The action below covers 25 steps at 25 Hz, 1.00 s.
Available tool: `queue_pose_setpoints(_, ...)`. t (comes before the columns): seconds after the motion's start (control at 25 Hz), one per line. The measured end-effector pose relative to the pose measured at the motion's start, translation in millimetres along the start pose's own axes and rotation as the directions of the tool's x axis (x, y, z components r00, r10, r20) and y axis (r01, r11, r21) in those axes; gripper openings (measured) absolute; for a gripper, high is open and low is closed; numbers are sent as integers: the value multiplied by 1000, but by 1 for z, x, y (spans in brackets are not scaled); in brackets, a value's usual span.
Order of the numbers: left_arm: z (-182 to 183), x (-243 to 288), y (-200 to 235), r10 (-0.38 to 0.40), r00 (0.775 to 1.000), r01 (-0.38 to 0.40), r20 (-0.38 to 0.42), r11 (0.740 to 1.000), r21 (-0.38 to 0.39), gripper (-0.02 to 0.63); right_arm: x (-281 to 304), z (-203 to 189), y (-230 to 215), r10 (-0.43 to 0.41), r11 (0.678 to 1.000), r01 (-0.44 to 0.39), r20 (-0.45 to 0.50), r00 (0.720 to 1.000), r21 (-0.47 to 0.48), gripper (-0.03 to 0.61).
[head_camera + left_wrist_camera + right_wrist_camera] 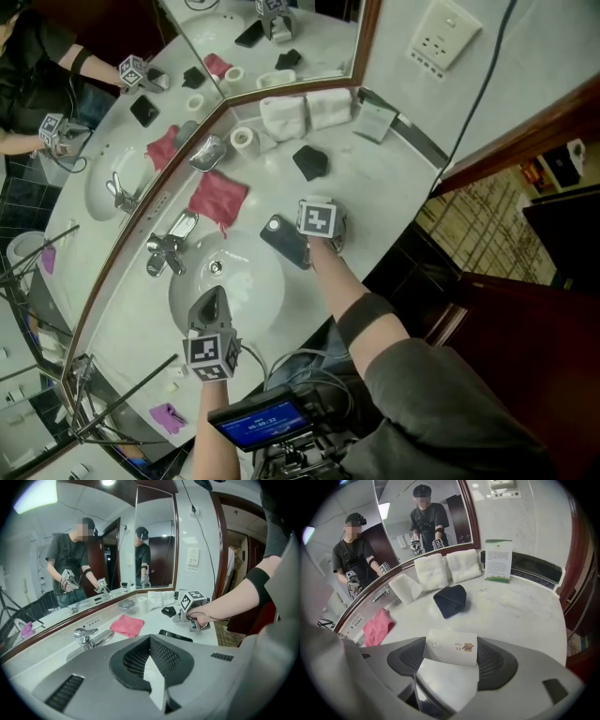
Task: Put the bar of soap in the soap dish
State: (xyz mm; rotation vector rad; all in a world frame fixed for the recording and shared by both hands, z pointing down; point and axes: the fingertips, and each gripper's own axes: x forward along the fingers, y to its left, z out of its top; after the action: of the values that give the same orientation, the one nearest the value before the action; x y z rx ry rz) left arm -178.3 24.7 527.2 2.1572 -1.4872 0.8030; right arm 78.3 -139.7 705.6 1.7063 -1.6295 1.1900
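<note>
bar of soap (452,646): wrapped in a white printed carton and seated crosswise between the jaws of the right tongs (451,660), which are clenched on its two short ends. the pack hangs above the pale marble worktop (384,202), near a black folded cloth (451,599).

left tongs (152,657): jaws together, nothing between them, hovering over the sink basin (246,281) beside the tap (167,248).

soap dish (208,153): small metal tray against the mirror edge, just beyond the pink cloth (218,197) and beside the paper roll (243,139). it lies well apart from the soap, across the basin corner.

handling notes:
- the pack is judged light and rigid enough for an end-to-end grip. thin card can dent, so clamp force should stay moderate.
- the wrapper looks smooth, and a loose grip may let the pack rotate or slide between the pads.
- the present hold across the narrow span looks suitable. it leaves the broad face free to land flat.
- the dish appears shallow and light, and likely to skid on polished stone if struck. lower the pack level and release only once it rests in the tray.
- route the carry clear of the tap and the pink cloth.
</note>
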Motion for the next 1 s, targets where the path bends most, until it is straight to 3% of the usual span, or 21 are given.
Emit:
queue_pose_setpoints(0.16,1,-1,-1,19,1000,-19,14,1000,-23,0,-5,13,31,115,993,-115,-1,993,14,348)
queue_pose_setpoints(0.32,3,-6,3,34,999,-33,22,999,-37,0,-9,18,50,170,985,-170,-20,985,4,350)
queue_pose_setpoints(0.56,5,-9,17,90,995,-85,49,992,-91,0,-19,48,117,321,946,-320,-13,947,47,350)
queue_pose_setpoints(1.0,14,11,37,175,981,-161,80,975,-154,0,-9,110,233,438,898,-436,-12,899,65,350)
